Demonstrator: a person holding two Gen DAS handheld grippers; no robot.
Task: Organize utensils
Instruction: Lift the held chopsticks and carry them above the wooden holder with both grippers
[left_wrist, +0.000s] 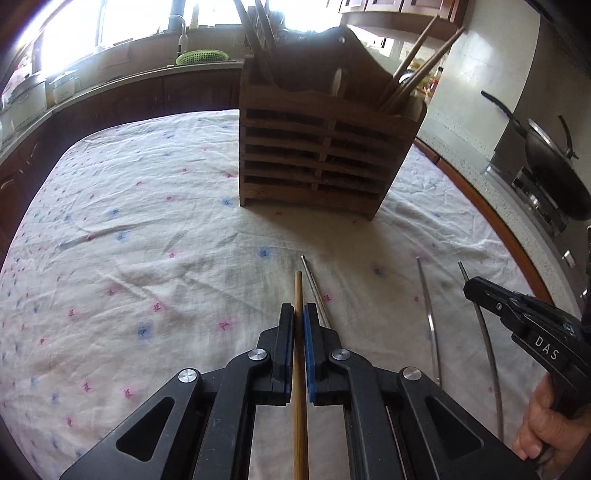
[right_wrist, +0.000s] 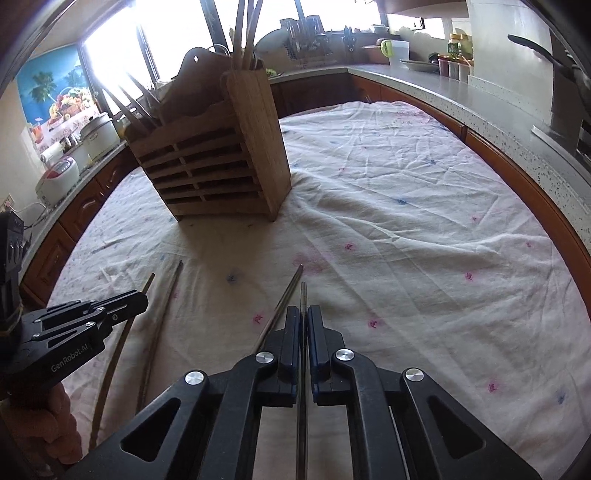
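Both pairs of fingers are closed on a chopstick. The left gripper (left_wrist: 298, 314) pinches a wooden chopstick (left_wrist: 297, 291) between its blue pads, and the right gripper (right_wrist: 303, 314) pinches a metal chopstick (right_wrist: 303, 295) in the same way. Each stick runs straight forward along the fingers, so its long axis points toward the holder (left_wrist: 317, 147), which stands ahead of both grippers near the far edge of the table (left_wrist: 110, 221). The left gripper seems to face the slatted front more squarely; the right one sees the holder's corner and side. I judge that the coming move depends on turning each stick from lying flat to upright, tip down, above the open top.

From largest to smallest: the table is covered by a wrinkled white cloth with small pink and blue flowers, soft and a little stained. The holder is a tall box of brown wood with horizontal slats, a curved back board with a hanging hole, and several long sticks already standing in its compartments. On the cloth, three thin metal chopsticks lie loose between and beside the grippers: one (left_wrist: 314, 288) just beside the left fingers, and two (left_wrist: 428, 314) nearer the right gripper. They are smooth, shiny and slim, so they may slip; the wooden one is matt and round.
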